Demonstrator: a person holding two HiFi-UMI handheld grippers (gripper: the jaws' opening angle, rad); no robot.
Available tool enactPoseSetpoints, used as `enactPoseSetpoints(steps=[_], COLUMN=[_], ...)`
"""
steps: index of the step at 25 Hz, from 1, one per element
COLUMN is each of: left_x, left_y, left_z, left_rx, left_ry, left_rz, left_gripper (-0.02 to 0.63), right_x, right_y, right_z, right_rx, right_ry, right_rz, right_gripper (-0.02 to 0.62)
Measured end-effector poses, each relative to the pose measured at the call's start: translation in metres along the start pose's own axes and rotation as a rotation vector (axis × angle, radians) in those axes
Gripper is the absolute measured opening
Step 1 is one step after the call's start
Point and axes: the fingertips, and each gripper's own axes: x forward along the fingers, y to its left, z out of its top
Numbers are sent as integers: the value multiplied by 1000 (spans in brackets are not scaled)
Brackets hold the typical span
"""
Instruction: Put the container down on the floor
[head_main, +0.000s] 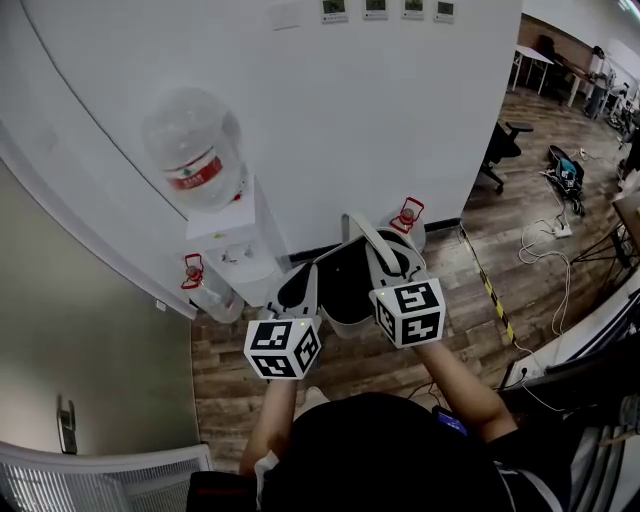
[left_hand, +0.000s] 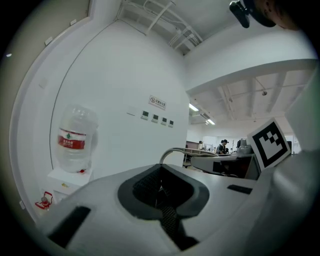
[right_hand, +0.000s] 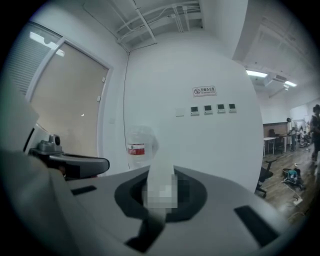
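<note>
Head view: the white plastic container with a dark hollow inside (head_main: 345, 288) hung clear of the brown wood-plank floor (head_main: 400, 365). It was between the two grippers and just in front of the white box-shaped water dispenser (head_main: 240, 250).
Deciding relation: the floor lay straight below the container, well apart from its base. The container's handle arched up over its mouth into the right gripper (head_main: 385, 262).
Nearer hand: the right gripper carried the load. The left gripper (head_main: 300, 292) sat just beside the container's left rim; whether it touched could not be told.
Right gripper view: the jaws were clamped on the pale flat handle strip (right_hand: 161, 172), which rose straight out of the dark recess between them.
Left gripper view: the dark mesh pads of the left gripper (left_hand: 161, 192) met in their recess with nothing between them. The curved handle (left_hand: 175, 150) arced just ahead and slightly to the right.
Long axis: the container hung roughly upright with its mouth upward, and the handle band crossed above it.
Materials: the shell looked smooth, rigid and matt, and the handle a thin, stiff band. The floor was hard plank; the clear upturned bottle with a red label (head_main: 195, 150) on the dispenser was ribbed plastic.
Coming move: probably a plain vertical lowering led by the right arm, keeping the base level.
</note>
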Motion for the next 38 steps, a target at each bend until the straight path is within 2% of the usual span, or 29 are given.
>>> enactPoseSetpoints(steps=[6, 18, 28, 38], left_x=[1, 15, 53, 108], left_y=[-8, 9, 45, 111], left_z=[-8, -6, -3, 5], left_rx=[-7, -28, -33, -55], left_ry=[1, -5, 10, 40], left_rz=[9, 35, 30, 28], left_gripper=[14, 14, 14, 14], right_x=[-2, 24, 76, 162], right_y=[-10, -20, -24, -31], right_z=[-6, -4, -5, -1], right_rx=[9, 32, 45, 60], right_ry=[14, 13, 28, 64], right_rz=[9, 26, 22, 15], right_gripper=[28, 28, 28, 28])
